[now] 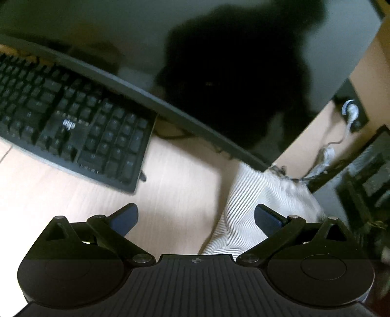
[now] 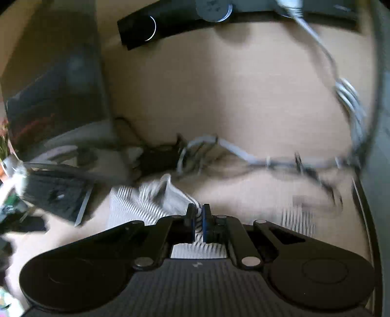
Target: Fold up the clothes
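A white garment with thin dark stripes (image 1: 246,204) lies bunched on the light wooden desk (image 1: 175,195), reaching up toward the monitor's lower right corner. My left gripper (image 1: 196,217) is open and empty; its right finger is over the cloth's edge, its left finger over bare desk. In the right wrist view my right gripper (image 2: 199,223) is shut on a fold of the striped garment (image 2: 146,202), which trails away to the left and shows below the jaws. That view is motion-blurred.
A black keyboard (image 1: 73,126) lies at the left, a dark monitor (image 1: 219,73) stands behind. A tangle of grey and black cables (image 2: 243,156) runs along the desk's back. A black power strip (image 2: 170,22) and dark boxes (image 2: 56,97) sit around the right gripper's view.
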Demonstrator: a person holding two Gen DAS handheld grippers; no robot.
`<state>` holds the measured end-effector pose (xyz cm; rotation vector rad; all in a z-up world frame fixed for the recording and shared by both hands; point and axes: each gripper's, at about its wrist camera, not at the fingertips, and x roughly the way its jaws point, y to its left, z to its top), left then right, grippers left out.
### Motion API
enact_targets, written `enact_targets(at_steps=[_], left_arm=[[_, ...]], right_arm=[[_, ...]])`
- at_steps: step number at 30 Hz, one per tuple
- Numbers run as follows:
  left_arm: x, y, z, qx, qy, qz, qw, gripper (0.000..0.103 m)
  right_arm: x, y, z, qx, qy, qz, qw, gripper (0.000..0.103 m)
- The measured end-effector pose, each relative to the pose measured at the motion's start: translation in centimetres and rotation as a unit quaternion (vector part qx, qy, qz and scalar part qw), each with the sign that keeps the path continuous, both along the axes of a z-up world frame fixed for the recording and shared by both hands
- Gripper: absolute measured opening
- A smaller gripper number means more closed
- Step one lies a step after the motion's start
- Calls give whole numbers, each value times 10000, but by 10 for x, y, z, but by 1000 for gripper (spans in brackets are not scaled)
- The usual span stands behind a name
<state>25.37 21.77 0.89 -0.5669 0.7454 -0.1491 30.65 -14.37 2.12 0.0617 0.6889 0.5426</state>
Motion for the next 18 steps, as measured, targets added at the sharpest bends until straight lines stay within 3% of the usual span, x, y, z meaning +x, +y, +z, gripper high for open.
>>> enact_targets(at_steps=[4, 8, 11, 14, 15, 16, 17, 18], left_arm=[[3, -7, 11, 25, -231, -506, 9984, 103], [9, -25, 21, 121, -405, -1087, 9932, 103], [12, -52, 23, 271, -400, -1615, 9857, 103], [12, -80, 7, 465, -129, -2172, 9749, 103], [9, -86, 2, 533, -30, -2324, 9711, 103], [5, -89, -3, 610, 67, -2452, 9675, 103], [2, -92, -8, 686, 165, -2579, 9636, 103], [-2, -96, -13, 762, 262, -2706, 9593, 103]], right_arm=[[-74, -4, -33, -200, 474, -81, 9986, 5], [-117, -8, -69, -373, 880, -488, 9942, 5], [-137, -14, -74, -469, 859, -660, 9930, 5], [-155, -22, -60, -396, 663, -727, 9944, 8], [-161, -27, -52, -334, 584, -753, 9949, 11], [-166, -34, -44, -264, 503, -808, 9951, 22], [-169, -42, -35, -186, 419, -886, 9950, 40], [-171, -50, -28, -125, 331, -1008, 9943, 50]])
